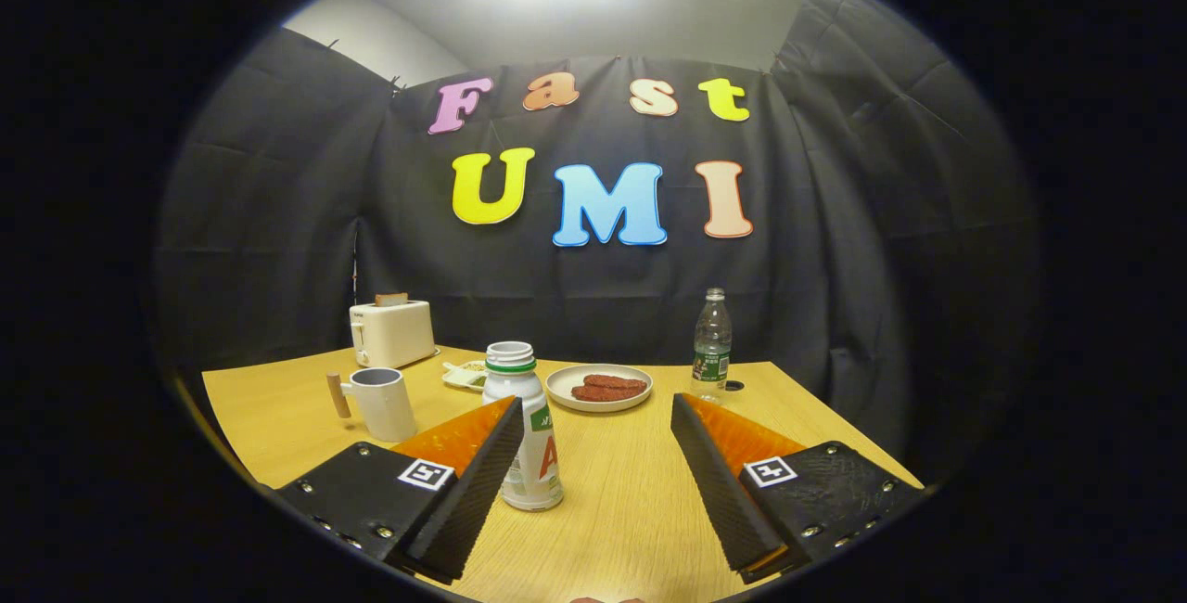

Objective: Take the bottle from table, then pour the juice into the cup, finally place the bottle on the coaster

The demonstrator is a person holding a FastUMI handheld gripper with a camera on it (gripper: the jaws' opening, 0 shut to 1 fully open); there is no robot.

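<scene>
Since the hand-held gripper (593, 436) is wide open and holding nothing, we're still on grabbing the bottle (529, 431) just beside its left finger, so I'd centre up, then close

A single bright source overhead burns out to white glare against the pale ceiling; the booth below stays dim. The wooden table (631, 492) is evenly lit, with soft, short shadows under the white juice bottle (527, 427) and the plate (599, 387). Fisheye distortion bows the table's edges — the spread gripper (593, 417) fingers look sharp, not blurred.
</scene>
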